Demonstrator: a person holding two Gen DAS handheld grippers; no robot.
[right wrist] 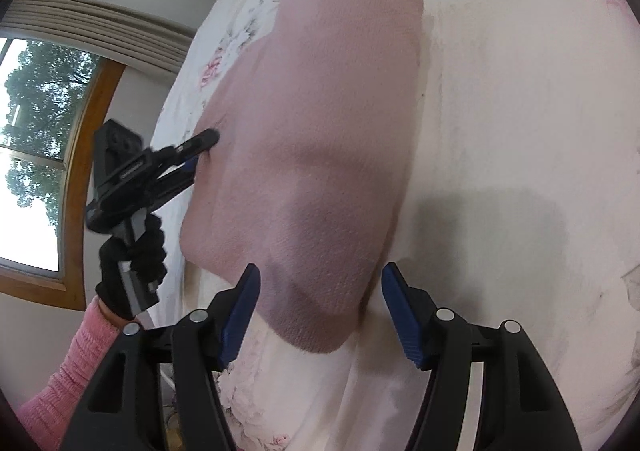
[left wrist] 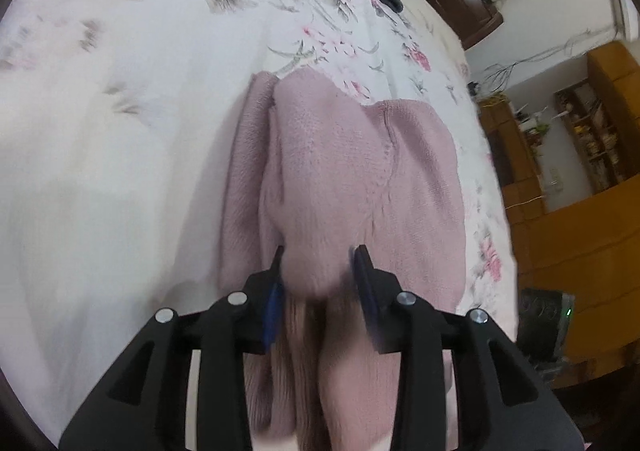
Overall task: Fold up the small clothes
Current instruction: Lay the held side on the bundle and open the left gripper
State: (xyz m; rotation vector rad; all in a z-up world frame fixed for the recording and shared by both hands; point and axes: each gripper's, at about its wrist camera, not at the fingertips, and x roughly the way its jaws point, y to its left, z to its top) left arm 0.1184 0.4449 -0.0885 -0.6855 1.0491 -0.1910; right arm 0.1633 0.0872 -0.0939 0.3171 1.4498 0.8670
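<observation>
- Left wrist view: left gripper [left wrist: 320, 263], bottom centre, jaws closed partway on a bunched fold of the pink knit garment [left wrist: 344, 171]. The garment runs up to mid-frame on the floral bedsheet [left wrist: 120, 131]; bare sheet fills the left.
- Right wrist view: right gripper [right wrist: 318, 307] jaws wide apart, holding nothing, straddling the garment's lower edge; bare sheet at right. Left gripper pinches its left edge.

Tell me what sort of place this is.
Most likely a home bedroom: the pink knitted garment lies on a floral bedsheet, with wooden shelving and a wood-framed window beside it.
</observation>
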